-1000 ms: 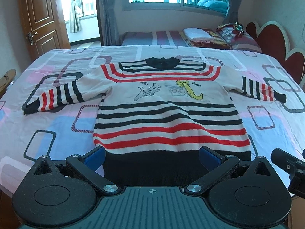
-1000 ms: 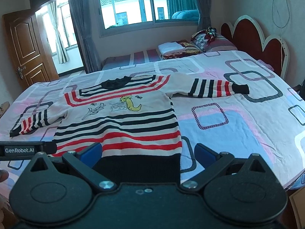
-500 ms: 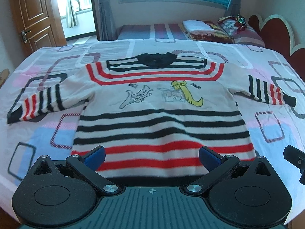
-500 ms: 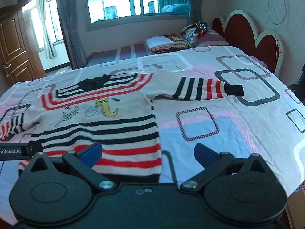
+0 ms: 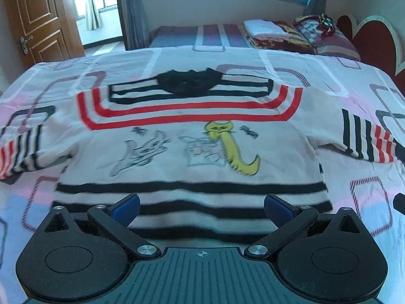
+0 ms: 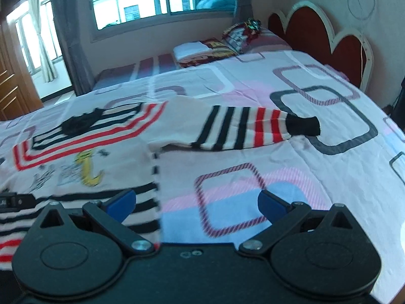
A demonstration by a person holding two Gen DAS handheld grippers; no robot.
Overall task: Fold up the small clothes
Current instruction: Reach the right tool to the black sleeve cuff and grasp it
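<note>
A small striped sweater (image 5: 192, 141) with a black collar and a yellow cat print lies flat, face up, on the bed, sleeves spread to both sides. My left gripper (image 5: 201, 209) is open and empty, above the sweater's lower body. My right gripper (image 6: 196, 206) is open and empty, above the sweater's right side edge and the bare sheet. The sweater's right sleeve (image 6: 243, 130) with its black cuff lies ahead of the right gripper. The left gripper's body (image 6: 15, 200) shows at the left edge of the right wrist view.
The bed (image 6: 316, 177) has a patterned pink, blue and white sheet. Folded bedding and pillows (image 5: 286, 34) lie at the far end. A red headboard (image 6: 321, 30) stands on the right. A wooden door (image 5: 38, 20) is far left.
Both grippers have moved forward over the sweater. The hem has dropped out of view beneath them. The right gripper has also swung right toward the right sleeve. Both stay open.
</note>
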